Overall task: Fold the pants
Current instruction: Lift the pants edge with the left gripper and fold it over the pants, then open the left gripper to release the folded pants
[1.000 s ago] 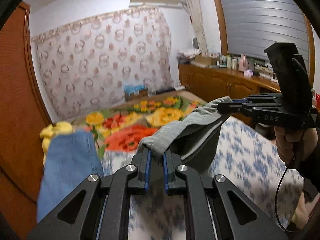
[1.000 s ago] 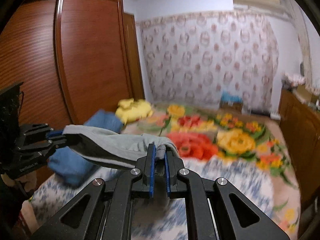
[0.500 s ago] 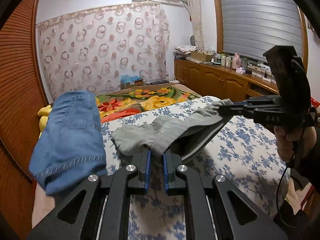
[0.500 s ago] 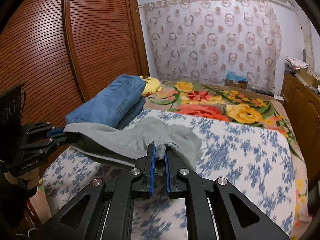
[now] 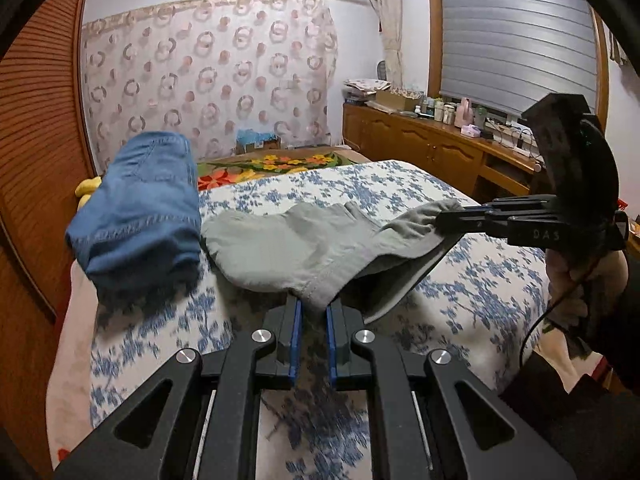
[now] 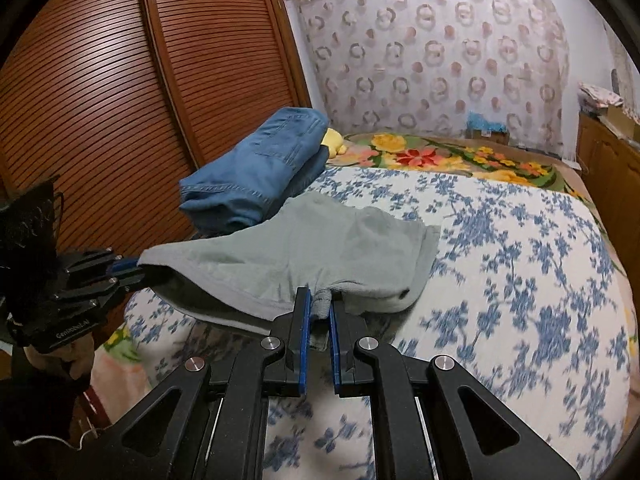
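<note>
L wrist view: left gripper [image 5: 311, 307] has its jaws clamped on the near edge of the grey pants [image 5: 296, 242], which sag across the blue-floral bedspread [image 5: 460, 280]. Right gripper [image 5: 448, 222] comes in from the right w/ jaws pinched on the pants' right end. Folded jeans [image 5: 140, 208] sit just left of the pants.

R wrist view: right gripper [image 6: 318, 303] grips a bunched bit of pants [image 6: 320, 248] at the near edge. Left gripper [image 6: 128, 266] holds the left corner, lifted off the bedspread [image 6: 520, 260]. Far part of the pants lies on the bed, beside the jeans [image 6: 260, 172].
</note>
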{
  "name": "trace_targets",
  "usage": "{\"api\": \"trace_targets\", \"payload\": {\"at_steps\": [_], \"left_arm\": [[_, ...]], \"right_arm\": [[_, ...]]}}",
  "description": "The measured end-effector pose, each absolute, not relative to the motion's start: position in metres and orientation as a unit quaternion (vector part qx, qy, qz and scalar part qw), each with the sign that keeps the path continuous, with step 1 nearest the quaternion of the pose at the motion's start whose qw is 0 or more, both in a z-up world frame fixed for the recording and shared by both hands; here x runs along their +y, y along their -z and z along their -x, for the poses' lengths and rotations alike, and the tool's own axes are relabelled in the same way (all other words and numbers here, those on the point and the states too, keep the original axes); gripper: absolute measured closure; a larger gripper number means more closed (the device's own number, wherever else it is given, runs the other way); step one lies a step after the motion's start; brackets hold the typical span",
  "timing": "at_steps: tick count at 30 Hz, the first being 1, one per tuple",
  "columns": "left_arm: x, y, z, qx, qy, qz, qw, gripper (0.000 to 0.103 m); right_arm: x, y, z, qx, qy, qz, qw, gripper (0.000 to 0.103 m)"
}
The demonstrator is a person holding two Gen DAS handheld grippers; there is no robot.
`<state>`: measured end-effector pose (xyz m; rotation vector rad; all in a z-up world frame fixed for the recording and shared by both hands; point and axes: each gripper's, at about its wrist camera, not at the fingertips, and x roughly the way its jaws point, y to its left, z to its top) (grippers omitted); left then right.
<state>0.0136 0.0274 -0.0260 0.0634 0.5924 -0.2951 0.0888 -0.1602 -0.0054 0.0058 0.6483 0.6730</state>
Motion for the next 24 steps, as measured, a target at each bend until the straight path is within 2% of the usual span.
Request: {"api": "trace_targets", "payload": {"at_steps": [17,24], "left_arm": [[0.023,0.080,0.000,0.359,0.150,-0.028,0.921,0.092],[0.027,0.087,0.008,0.367,0.151,-0.014,0.918,0.092]], "right_arm": [[-0.160,0.038,-0.063,0.349,-0.313,0.013,0.883,0.095],[-0.158,0.044,-0.052,0.365,-0.320,0.020,0.874,0.095]]}}
